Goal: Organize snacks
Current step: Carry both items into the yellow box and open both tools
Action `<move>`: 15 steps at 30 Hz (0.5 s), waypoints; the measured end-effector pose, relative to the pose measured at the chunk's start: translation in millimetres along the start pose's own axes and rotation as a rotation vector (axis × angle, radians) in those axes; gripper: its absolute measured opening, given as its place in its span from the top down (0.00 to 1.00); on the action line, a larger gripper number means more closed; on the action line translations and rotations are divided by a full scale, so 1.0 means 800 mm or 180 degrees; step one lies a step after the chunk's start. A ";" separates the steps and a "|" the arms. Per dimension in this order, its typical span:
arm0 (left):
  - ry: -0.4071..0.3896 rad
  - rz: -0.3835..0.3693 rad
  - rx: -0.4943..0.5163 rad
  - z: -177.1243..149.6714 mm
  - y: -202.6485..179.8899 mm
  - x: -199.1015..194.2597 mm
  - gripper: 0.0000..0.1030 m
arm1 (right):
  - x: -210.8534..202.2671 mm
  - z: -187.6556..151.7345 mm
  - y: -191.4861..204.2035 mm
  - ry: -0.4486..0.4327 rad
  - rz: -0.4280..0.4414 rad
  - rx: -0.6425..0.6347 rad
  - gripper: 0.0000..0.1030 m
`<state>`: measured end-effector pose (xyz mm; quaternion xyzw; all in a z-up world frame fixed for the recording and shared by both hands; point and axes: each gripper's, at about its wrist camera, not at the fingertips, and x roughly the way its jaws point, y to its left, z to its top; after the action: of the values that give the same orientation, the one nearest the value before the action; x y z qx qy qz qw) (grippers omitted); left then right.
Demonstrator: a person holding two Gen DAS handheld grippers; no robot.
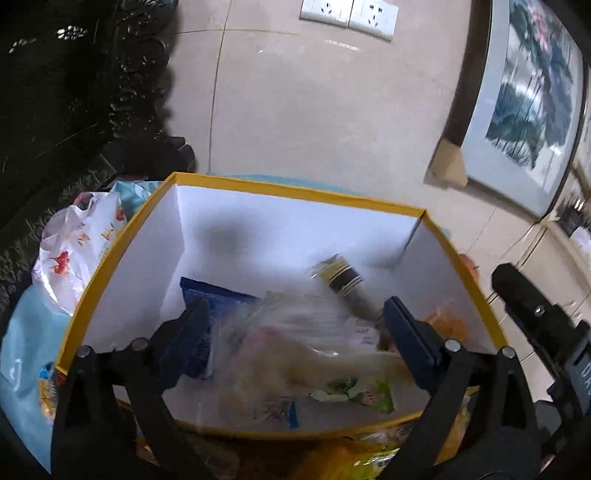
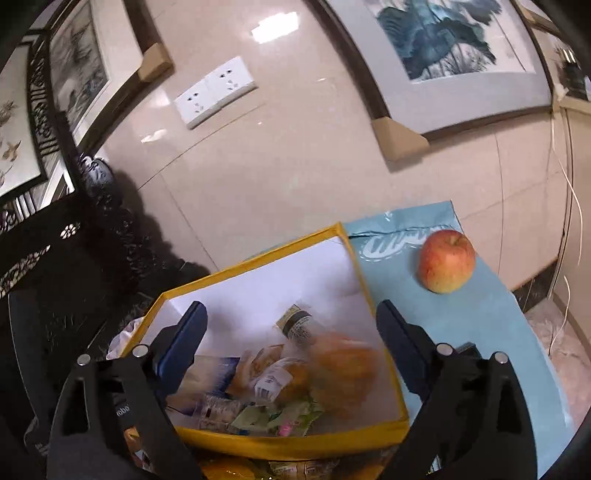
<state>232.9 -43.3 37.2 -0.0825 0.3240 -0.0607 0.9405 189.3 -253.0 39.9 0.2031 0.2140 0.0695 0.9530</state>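
A white box with a yellow rim [image 1: 295, 192] [image 2: 251, 266] holds several snacks: a dark-capped bottle [image 1: 343, 280] [image 2: 297, 325], a blue packet [image 1: 218, 299], a green packet [image 1: 354, 395] [image 2: 280, 413]. My left gripper [image 1: 295, 314] stands open over the box, with a blurred clear bag [image 1: 295, 343] below its fingers and untouched by the pads. My right gripper [image 2: 291, 314] is open too, above a blurred orange bag [image 2: 343, 365] lying in the box. In the left wrist view the right gripper's black body shows at the right edge.
An apple [image 2: 446, 261] lies on the light-blue cloth [image 2: 461, 332] right of the box. A white printed plastic bag [image 1: 74, 251] sits left of it, by dark carved furniture [image 1: 55, 110]. More packets lie in front of the box. Behind is a tiled wall with sockets [image 1: 349, 14] and a framed picture [image 1: 528, 103].
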 end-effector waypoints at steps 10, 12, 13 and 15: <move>-0.0243 0.0104 -0.0105 -0.029 0.039 -0.083 0.02 | -0.027 -0.006 0.050 -0.0040 0.0163 -0.0331 0.04; -0.0275 0.0105 -0.0135 -0.049 0.049 -0.106 0.02 | -0.042 -0.004 0.062 -0.0112 0.0206 -0.0373 0.01; -0.0261 0.0117 -0.0133 -0.056 0.052 -0.112 0.02 | -0.049 -0.004 0.067 -0.0126 0.0223 -0.0408 0.01; -0.0223 0.0183 -0.0117 -0.074 0.061 -0.126 0.02 | -0.064 -0.003 0.079 -0.0134 0.0243 -0.0527 0.01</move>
<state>120.7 14.4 42.2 -0.0925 0.2941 -0.0247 0.9510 139.5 -205.7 83.8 0.1330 0.1795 0.1189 0.9674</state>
